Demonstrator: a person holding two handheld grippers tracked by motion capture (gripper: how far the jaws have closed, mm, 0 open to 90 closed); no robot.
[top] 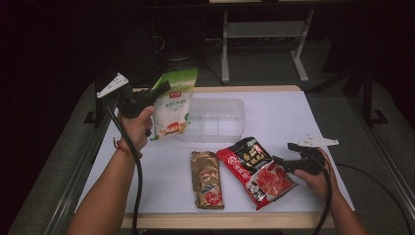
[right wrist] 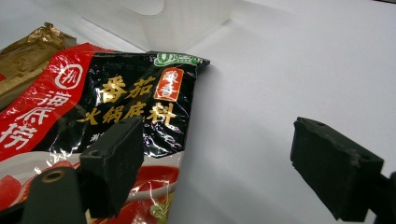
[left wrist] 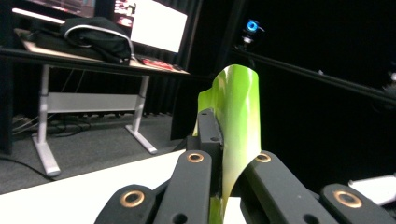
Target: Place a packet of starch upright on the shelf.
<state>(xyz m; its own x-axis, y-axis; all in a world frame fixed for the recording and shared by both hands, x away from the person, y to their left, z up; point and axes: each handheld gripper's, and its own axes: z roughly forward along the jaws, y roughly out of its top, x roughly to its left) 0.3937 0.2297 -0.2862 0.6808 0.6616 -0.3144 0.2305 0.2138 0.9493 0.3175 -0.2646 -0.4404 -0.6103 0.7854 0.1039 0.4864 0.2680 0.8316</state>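
Note:
A green and white pouch hangs above the table's left rear, pinched near its top edge by my left gripper. In the left gripper view the pouch's green edge stands upright between the shut jaws of the left gripper. A red and black pouch lies flat at the front right. My right gripper rests at its right edge, open. In the right gripper view one jaw hovers over the red and black pouch, the other over bare table, right gripper holding nothing.
A clear plastic container stands at the middle rear, just right of the lifted pouch. A brown-gold pouch lies at the front centre beside the red one. The white table ends at a wooden front edge. A desk frame stands beyond.

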